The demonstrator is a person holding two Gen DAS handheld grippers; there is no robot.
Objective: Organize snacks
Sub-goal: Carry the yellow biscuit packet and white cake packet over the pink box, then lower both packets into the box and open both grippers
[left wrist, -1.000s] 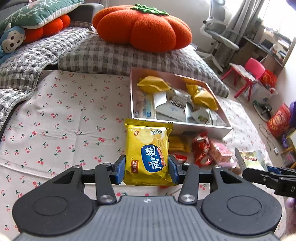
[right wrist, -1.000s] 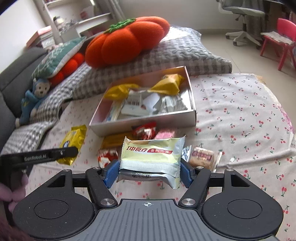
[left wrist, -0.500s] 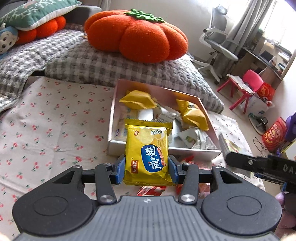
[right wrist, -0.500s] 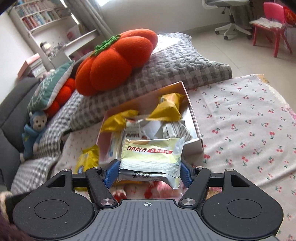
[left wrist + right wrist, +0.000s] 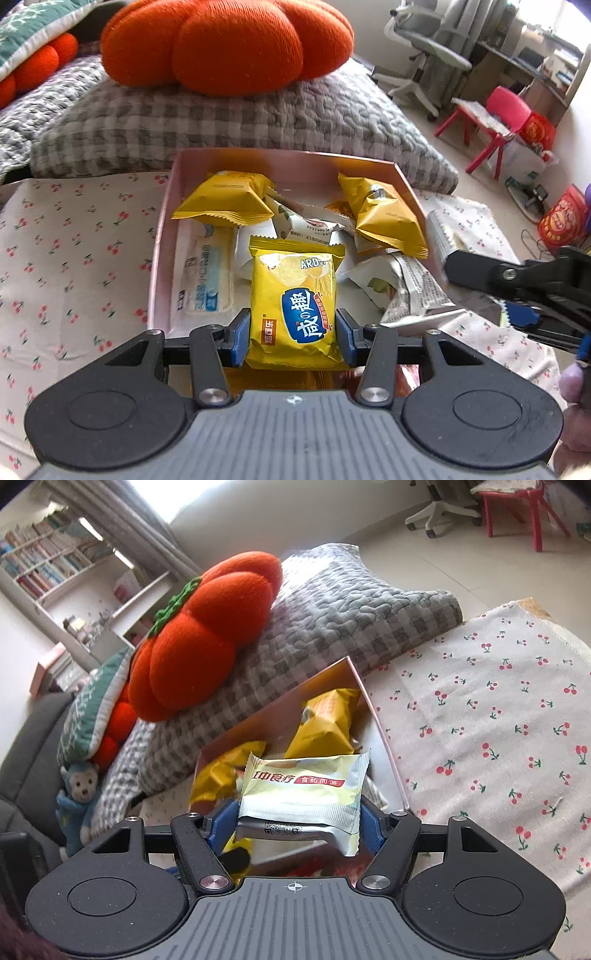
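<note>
Snacks are mostly gathered already: the pink box (image 5: 168, 236) on the cherry-print sheet (image 5: 74, 258) holds two plain yellow packets, a white-and-blue pack and some crumpled wrappers. On my left, my left gripper (image 5: 293, 334) has its jaws pinching the yellow cracker packet (image 5: 293, 306) by its sides, held upright just over the box's near wall. To the right, my right gripper (image 5: 299, 821) clamps the pale green snack packet (image 5: 303, 794) flat between its jaws, above the box's near right corner. What I judge is left: dropping both packets in, then fetching the red wrappers that show dimly below my jaws, outside the box. Room is tight; the box is crowded in the middle, its bare floor lies near the front left, and the grey quilted pillow (image 5: 221, 122) presses against the far wall.
</note>
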